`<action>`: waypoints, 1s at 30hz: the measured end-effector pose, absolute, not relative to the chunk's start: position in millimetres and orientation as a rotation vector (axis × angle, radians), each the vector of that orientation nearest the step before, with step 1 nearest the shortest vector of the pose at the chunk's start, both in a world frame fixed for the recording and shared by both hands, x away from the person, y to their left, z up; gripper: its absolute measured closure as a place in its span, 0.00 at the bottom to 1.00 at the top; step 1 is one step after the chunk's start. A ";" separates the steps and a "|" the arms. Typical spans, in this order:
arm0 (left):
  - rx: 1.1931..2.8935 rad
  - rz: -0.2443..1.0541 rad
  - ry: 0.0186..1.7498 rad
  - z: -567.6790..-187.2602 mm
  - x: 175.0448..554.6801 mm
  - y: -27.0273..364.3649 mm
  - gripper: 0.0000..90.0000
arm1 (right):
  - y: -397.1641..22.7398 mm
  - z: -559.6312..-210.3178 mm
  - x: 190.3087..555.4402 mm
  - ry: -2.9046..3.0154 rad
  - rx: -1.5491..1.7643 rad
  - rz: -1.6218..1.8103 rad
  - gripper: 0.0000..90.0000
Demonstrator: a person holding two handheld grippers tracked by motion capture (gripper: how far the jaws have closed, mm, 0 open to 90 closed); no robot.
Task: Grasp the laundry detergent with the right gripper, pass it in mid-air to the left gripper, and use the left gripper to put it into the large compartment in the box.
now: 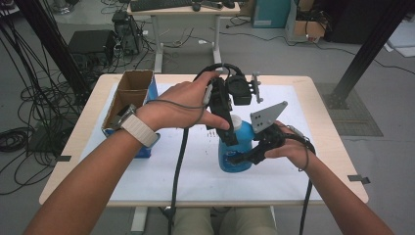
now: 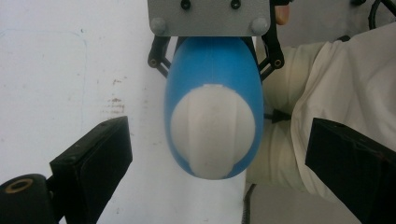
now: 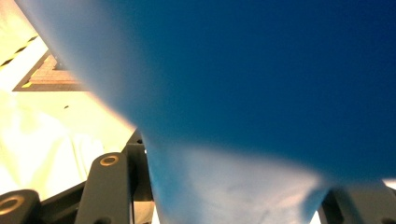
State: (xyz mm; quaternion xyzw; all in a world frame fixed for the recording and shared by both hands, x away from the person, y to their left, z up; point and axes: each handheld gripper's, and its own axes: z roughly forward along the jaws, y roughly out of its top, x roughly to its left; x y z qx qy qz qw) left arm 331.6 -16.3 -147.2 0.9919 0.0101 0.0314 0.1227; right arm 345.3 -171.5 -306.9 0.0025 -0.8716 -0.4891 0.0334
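A: Right, largest first. Room: grey floor, cables (image 1: pixel 29 132) trailing at the far left, a second desk (image 1: pixel 183 10) beyond.

B: Surface?

A: Table (image 1: pixel 333 147), pale wood rim, white sheet over the middle. Cardboard box (image 1: pixel 128 98), open, at its left.

B: Main item?

A: Blue bottle (image 1: pixel 236 147) with a white cap (image 2: pixel 212 135), standing upright near the middle, slightly right.

B: Tools?

A: Right gripper (image 1: pixel 244 157), clamped across the bottle's body from the right side. Left gripper (image 1: pixel 230 117), poised above the cap, jaws spread wide to either side and not touching it.

B: Step in hand?

A: Likely opening the bottle: one tool steadies it, the other lines up on the cap. Next move calls for lowering the left gripper, closing squarely on the cap, then twisting while the right grip stays firm.
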 end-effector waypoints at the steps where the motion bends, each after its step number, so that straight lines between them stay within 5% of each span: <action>1: 2.893 0.091 0.028 -147.1 331.4 -16.3 0.08 | -171.2 -307.0 345.3 -2.680 0.010 -1.502 0.47; 30: 2.899 0.096 0.018 -146.5 330.2 -16.1 0.08 | -171.9 -307.0 344.5 -2.682 0.005 -1.491 0.47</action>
